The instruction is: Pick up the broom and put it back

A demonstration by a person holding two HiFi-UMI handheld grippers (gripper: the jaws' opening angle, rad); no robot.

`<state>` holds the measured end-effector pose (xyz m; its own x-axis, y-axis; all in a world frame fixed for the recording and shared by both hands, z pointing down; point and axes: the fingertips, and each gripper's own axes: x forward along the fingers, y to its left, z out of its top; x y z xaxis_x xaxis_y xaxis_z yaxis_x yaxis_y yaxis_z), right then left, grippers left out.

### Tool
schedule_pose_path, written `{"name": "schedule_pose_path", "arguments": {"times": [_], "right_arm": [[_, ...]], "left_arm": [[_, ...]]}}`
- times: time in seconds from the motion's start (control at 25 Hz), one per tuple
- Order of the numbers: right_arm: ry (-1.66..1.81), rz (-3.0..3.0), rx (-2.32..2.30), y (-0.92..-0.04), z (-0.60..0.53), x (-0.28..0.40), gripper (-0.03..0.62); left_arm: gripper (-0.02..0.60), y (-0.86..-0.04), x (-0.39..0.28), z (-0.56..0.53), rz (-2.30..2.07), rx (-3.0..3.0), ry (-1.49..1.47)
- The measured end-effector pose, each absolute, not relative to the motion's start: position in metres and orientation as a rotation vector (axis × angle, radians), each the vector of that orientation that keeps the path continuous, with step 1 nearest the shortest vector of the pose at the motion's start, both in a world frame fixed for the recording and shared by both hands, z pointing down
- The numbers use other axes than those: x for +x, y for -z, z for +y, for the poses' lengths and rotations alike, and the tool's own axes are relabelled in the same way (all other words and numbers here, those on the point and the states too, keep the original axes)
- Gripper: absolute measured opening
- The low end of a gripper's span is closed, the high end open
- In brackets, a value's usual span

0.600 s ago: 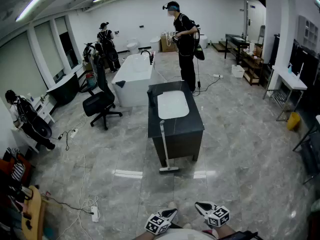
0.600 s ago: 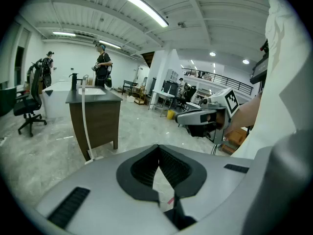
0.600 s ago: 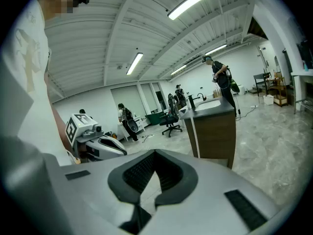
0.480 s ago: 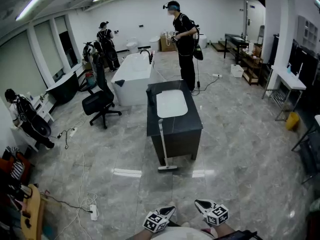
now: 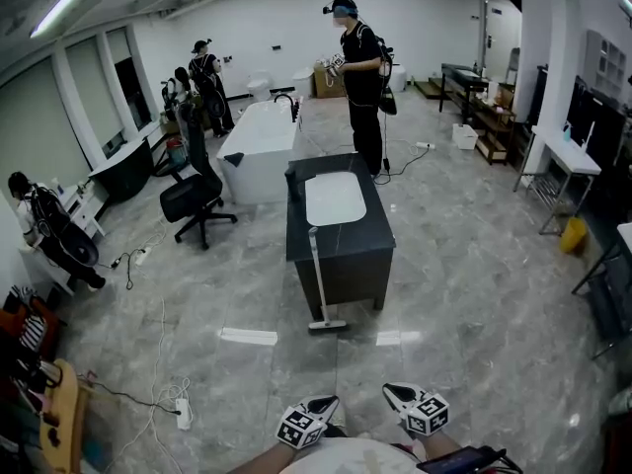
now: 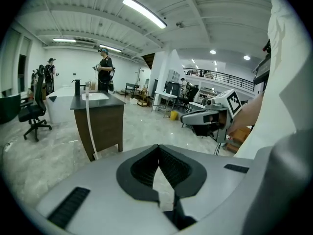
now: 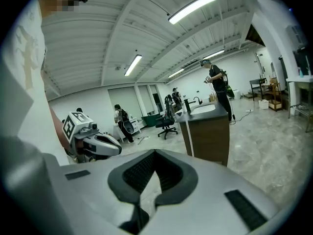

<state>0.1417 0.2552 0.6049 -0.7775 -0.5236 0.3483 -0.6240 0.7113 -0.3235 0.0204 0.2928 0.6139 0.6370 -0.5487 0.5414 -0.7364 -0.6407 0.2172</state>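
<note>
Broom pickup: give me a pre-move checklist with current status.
1. Broom found, upright against the cabinet front: ok.
2. Left tongs open for a grasp: not ok, shut and empty.
3. Right tongs open: not ok, shut and empty.
4. Broom in reach: not ok, it stands well ahead across the floor.
5. Walking path to it: ok, no obstacle seen on that stretch.
6. Put-back spot identified: cannot tell.
</note>
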Motion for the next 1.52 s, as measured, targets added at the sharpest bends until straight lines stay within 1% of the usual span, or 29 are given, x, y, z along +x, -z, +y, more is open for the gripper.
{"name": "schedule_pose_path", "arguments": {"times": [0.48,0.68,1.08,1.28,1.52], "right_arm": [[-0.749,-2.647,0.876,-0.626,0.247,0.134,0.017],[-0.731,-2.655,0.885,-0.621,0.217,0.129,0.017],[-0.741,-2.599,1.055,-0.622,0.170,0.151,0.017],[-0.745,-2.575,1.091,-0.621,0.145,0.151,0.017],[-0.734,-2.571,1.121,-0.616,0.112,0.131,0.017]], "left_arm": [[0.012,-0.631,-0.003,0.288,-1.071,2.351,-0.582],[0.012,-0.634,0.001,0.257,-1.050,2.365,-0.570],[0.012,-0.628,0.019,0.185,-0.945,2.458,-0.559],[0.012,-0.634,0.012,0.158,-0.924,2.449,-0.546],[0.012,-0.631,-0.007,0.122,-0.906,2.467,-0.539]]}}
